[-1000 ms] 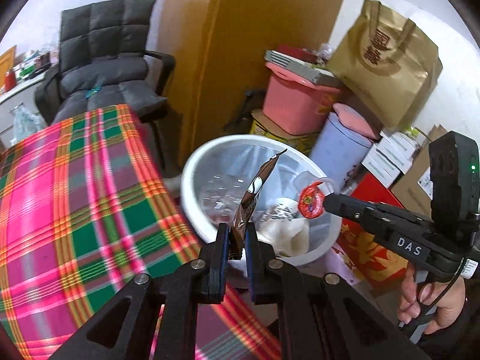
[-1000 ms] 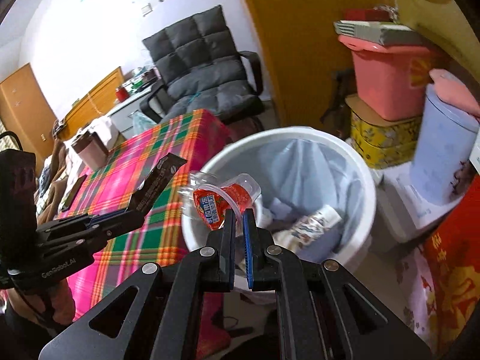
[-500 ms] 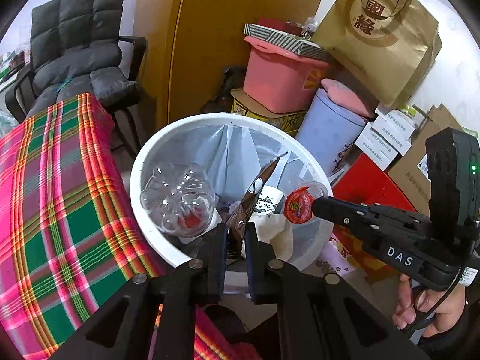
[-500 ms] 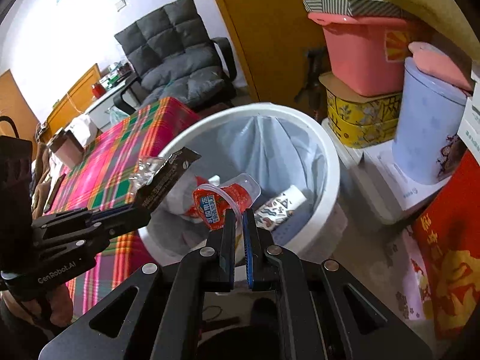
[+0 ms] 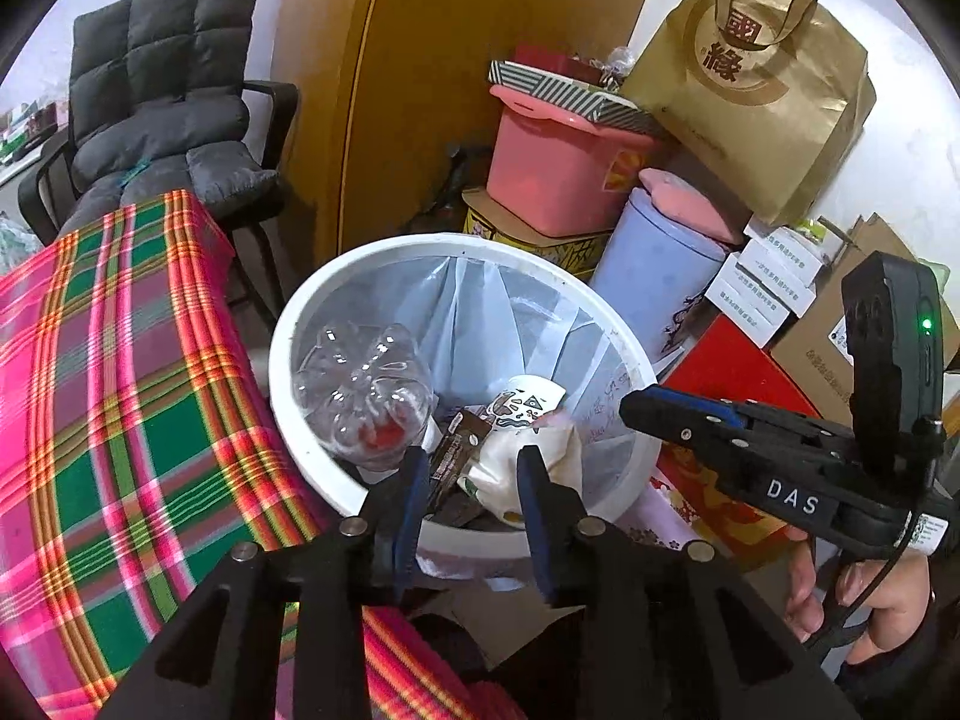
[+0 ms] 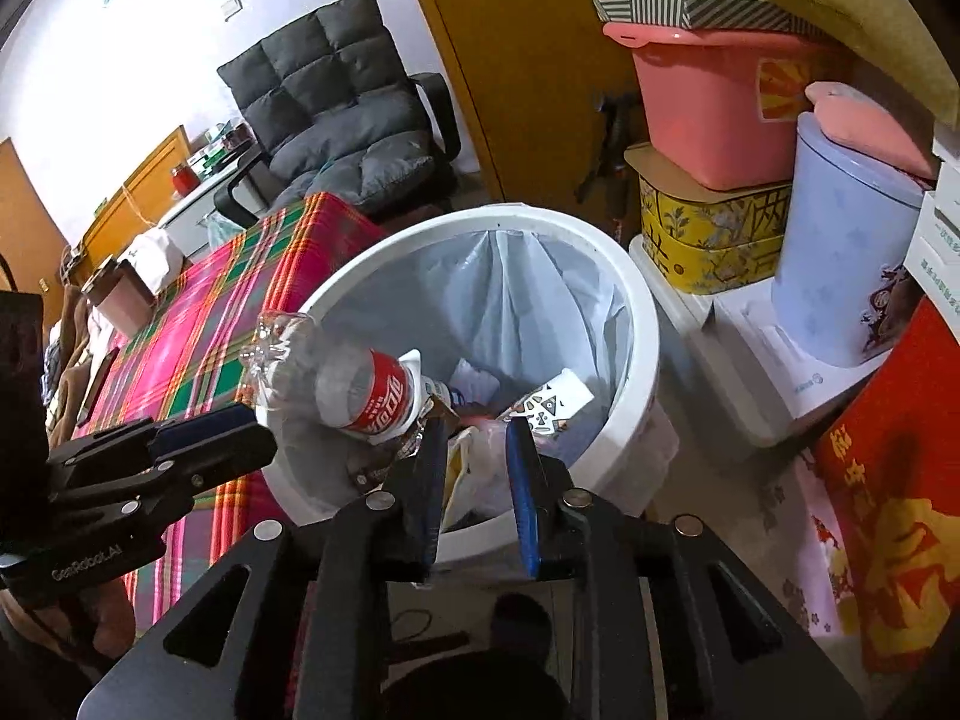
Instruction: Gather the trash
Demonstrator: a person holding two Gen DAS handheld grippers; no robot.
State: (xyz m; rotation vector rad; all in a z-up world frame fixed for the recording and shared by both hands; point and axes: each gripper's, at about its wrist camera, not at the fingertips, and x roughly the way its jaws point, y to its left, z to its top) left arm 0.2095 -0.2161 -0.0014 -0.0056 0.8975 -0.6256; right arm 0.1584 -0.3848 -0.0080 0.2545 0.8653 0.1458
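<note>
Hovering over the white trash bin (image 5: pixel 282 360), both tongs stand spread and hold nothing. Left tongs (image 5: pixel 474 480) are parted wide above the near rim; right tongs (image 6: pixel 477 468) likewise, a little less wide.

Trash lies inside the lined bin: a clear plastic bottle (image 5: pixel 366 384) with a red label leans against the left wall, its base up near the rim; a brown wrapper (image 5: pixel 456 450) sits beside it, a printed paper cup (image 5: pixel 528 405) further in, and crumpled white paper (image 5: pixel 510 474) nearest the tongs.

Judgement — this load looks dropped; what remains is on the tabletop, if anything.

Risks:
- The bottle rides high against the wall. A tong tip pulling back low across the rim could catch it and tip it out onto the plaid tabletop (image 5: pixel 90 420), which touches or nearly touches the bin.
- The two tongs are close together over the opening; drawing both back at once could knock them together.
- The thin bin liner (image 6: pixel 510 300) could snag on a fingertip that dips.

Surroundings: a grey padded chair (image 5: pixel 156 114) behind the tabletop. Right of the bin stand a lavender canister (image 6: pixel 840 264), a pink tub (image 6: pixel 714 96) on a yellow tin (image 6: pixel 702 246), and a gold paper bag (image 5: pixel 750 72) — crowding any swing to the right.
</note>
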